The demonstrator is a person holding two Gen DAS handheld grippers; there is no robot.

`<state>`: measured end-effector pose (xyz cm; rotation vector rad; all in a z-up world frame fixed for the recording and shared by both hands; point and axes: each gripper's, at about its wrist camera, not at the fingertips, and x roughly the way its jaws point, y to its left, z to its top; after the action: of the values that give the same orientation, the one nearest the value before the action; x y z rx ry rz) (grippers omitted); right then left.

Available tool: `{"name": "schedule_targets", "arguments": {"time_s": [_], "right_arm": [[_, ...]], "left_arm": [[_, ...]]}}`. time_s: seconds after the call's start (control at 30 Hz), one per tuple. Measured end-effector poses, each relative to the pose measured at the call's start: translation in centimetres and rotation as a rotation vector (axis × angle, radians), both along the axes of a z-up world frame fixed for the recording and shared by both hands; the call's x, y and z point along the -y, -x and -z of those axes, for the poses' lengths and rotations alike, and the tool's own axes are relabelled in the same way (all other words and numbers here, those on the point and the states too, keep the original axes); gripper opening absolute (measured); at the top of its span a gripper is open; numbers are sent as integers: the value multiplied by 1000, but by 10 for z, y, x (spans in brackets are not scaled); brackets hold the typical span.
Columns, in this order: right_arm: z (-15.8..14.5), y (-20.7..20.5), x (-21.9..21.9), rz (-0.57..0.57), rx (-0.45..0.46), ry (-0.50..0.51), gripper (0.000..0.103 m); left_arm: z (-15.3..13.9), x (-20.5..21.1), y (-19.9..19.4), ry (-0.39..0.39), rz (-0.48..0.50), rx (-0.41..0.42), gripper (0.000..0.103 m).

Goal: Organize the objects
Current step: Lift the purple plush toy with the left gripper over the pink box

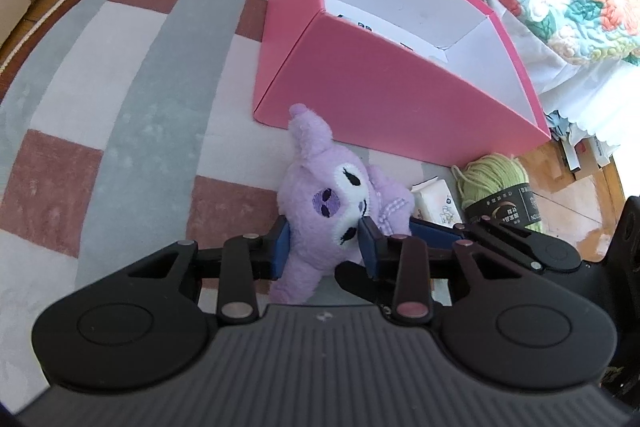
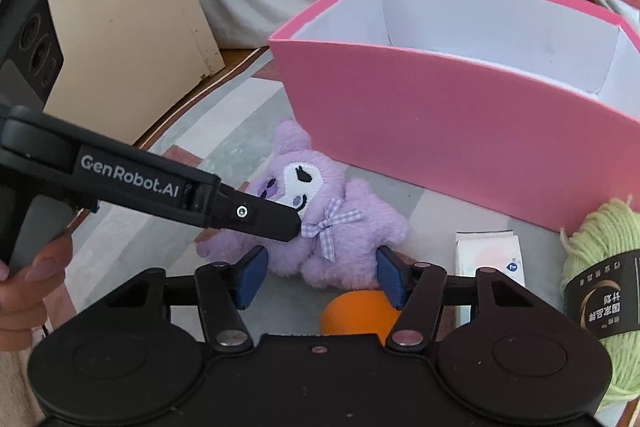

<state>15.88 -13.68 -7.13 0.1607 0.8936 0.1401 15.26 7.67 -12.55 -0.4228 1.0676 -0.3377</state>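
Gripping the plush (image 1: 320, 211) by its head, the left gripper (image 1: 326, 251) has its blue fingers (image 1: 280, 247) pressed into the purple fur on both sides. The toy lies on the rug (image 1: 120, 75), just in front of the pink box (image 1: 384, 99), whose near wall stands between it and the white inside. The right gripper (image 2: 320, 277) straddles the plush's lower body; its fingers (image 2: 252, 275) stand apart and seem not to press the fur, so I judge it not yet gripping. Beside the toy lie a small white carton (image 2: 488, 255) and green yarn (image 2: 600, 275); an orange ball (image 2: 356, 315) sits under the right gripper. The step in hand looks like picking up the plush for the box. Next, the hold must be firm, then the toy lifted clear over the box's near wall and let go inside.
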Motion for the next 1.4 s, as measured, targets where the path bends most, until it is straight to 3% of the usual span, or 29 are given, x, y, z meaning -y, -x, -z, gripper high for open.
{"name": "schedule_targets", "arguments": {"time_s": [0.23, 0.63, 1.1, 1.23, 1.4], "right_arm": [[-15, 11, -1, -41, 15, 22, 68], [-31, 25, -16, -81, 15, 47, 83], [-55, 43, -19, -84, 6, 10, 89], [-66, 51, -19, -94, -9, 11, 89], [-84, 61, -17, -101, 21, 9, 94]], "left_arm": [[-11, -2, 12, 49, -5, 3, 35], [-24, -6, 30, 72, -5, -18, 35], [-48, 4, 56, 46, -2, -13, 36], [-61, 13, 69, 6, 14, -5, 36], [-79, 21, 81, 23, 8, 1, 37]]}}
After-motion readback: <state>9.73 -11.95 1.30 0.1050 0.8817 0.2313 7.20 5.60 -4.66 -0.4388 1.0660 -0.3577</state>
